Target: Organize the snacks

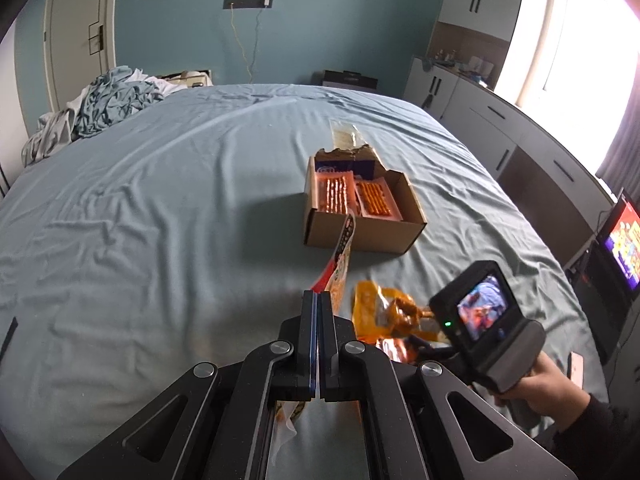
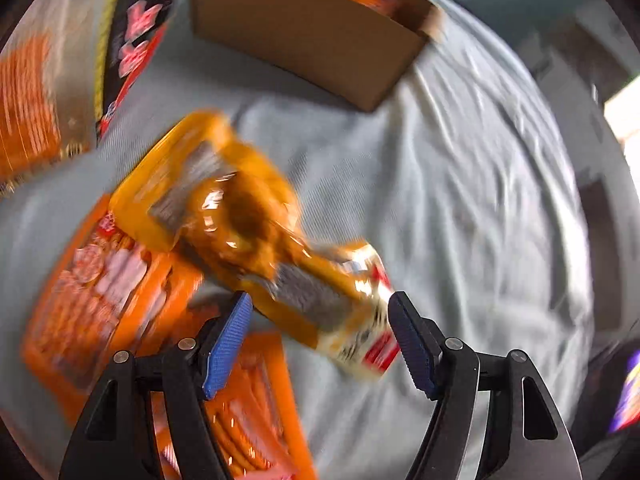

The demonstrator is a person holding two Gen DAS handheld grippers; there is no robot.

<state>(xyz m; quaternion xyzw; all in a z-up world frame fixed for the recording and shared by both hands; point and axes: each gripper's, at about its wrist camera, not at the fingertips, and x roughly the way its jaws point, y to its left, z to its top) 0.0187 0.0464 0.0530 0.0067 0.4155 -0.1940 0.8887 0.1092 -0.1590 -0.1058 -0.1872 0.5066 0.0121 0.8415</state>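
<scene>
An open cardboard box [image 1: 362,228] sits on the bed and holds two orange snack packs [image 1: 334,196]. My left gripper [image 1: 317,300] is shut on a flat red and orange snack pack [image 1: 340,264], held edge-on and pointing at the box. My right gripper [image 2: 322,334] is open, low over a yellow-orange snack bag [image 2: 248,220] whose near end lies between the fingers. It shows in the left wrist view [image 1: 390,314] beside the right gripper's camera body [image 1: 486,320]. More orange packs [image 2: 100,300] lie under it. The box [image 2: 304,36] is beyond.
The bed sheet [image 1: 160,200] is light blue and wrinkled. A heap of clothes [image 1: 104,108] lies at the far left corner. White cabinets [image 1: 500,120] run along the right wall, with a lit screen [image 1: 624,248] near the bed's right edge.
</scene>
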